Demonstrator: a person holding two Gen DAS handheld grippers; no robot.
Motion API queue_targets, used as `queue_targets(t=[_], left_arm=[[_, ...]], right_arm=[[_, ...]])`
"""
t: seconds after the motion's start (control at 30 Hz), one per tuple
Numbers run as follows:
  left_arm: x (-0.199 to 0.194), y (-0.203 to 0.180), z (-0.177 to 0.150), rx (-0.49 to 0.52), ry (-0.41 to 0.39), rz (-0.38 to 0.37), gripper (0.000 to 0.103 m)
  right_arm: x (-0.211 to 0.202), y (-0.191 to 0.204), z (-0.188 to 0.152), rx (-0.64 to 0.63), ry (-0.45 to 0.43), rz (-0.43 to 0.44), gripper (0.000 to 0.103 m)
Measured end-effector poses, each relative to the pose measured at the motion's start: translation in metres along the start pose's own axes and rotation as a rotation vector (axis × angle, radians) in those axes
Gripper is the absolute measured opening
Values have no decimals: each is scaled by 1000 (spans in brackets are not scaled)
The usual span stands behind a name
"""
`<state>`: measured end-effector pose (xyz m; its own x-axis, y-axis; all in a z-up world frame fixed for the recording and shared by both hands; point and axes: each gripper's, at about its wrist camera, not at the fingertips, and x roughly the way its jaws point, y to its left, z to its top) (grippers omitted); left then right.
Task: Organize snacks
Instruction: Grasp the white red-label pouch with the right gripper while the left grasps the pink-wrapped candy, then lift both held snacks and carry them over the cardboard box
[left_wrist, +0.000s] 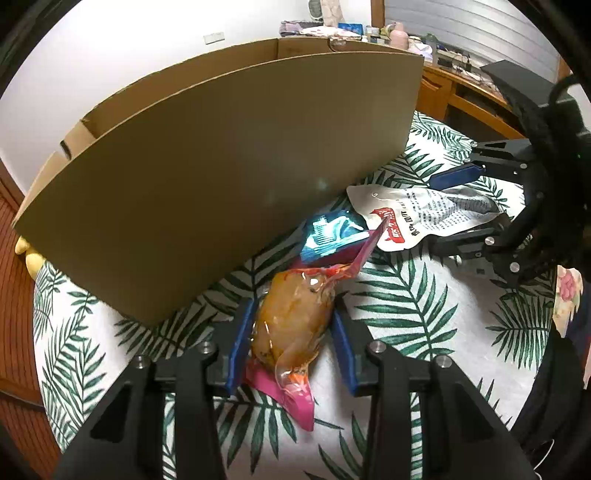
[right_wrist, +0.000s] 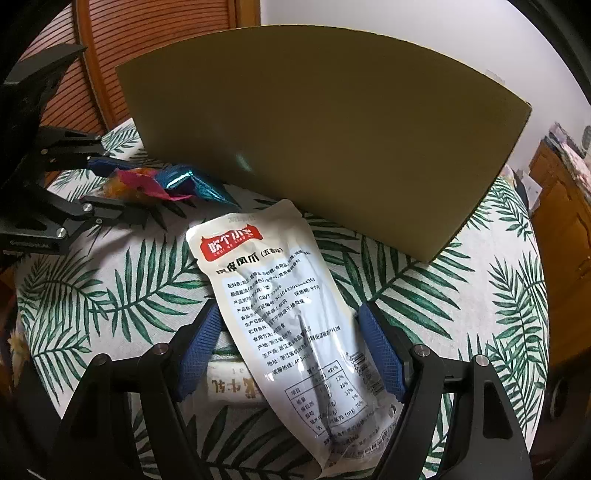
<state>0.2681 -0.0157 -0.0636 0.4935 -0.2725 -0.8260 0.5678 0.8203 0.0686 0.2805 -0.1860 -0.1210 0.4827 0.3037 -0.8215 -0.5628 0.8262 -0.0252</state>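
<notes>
Currently my left gripper (left_wrist: 291, 328) pinches the orange pouch (left_wrist: 291, 317) on the leaf-print cloth (left_wrist: 406, 314) beside the box (left_wrist: 221, 177). My right gripper (right_wrist: 288, 347) straddles the white pouch (right_wrist: 295, 325), pads at its edges; grip cannot be confirmed.

We see two black angular-framed grippers (left_wrist: 291, 332) (right_wrist: 288, 350) with silver round screw heads (left_wrist: 375, 347) and blue ribbed finger pads (right_wrist: 380, 354).

Surface: palm-leaf printed cloth (left_wrist: 424, 317).
Back: cardboard box (left_wrist: 221, 184) standing on it.
On cloth: pink-edged clear snack packet (left_wrist: 291, 325), blue foil packet (left_wrist: 328, 236), white printed pouch (right_wrist: 295, 325), a cream packet (right_wrist: 232, 387) partly under the pouch.
</notes>
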Motion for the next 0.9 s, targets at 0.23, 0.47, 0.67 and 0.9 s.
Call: queue_targets(t=[0.23, 0.47, 0.67, 0.9], left_arm=[[-17, -2, -16, -44, -24, -18, 39], [-37, 2, -23, -90, -68, -10, 39], [-43, -2, -27, -123, -104, -18, 39], [-53, -10, -23, -138, -151, -18, 39]], right_arm=[[-4, 9, 9, -45, 2, -26, 54], [-14, 13, 11, -51, -18, -80, 43], [-38, 10, 5, -21, -80, -88, 41], [-60, 12, 3, -20, -131, -78, 41]])
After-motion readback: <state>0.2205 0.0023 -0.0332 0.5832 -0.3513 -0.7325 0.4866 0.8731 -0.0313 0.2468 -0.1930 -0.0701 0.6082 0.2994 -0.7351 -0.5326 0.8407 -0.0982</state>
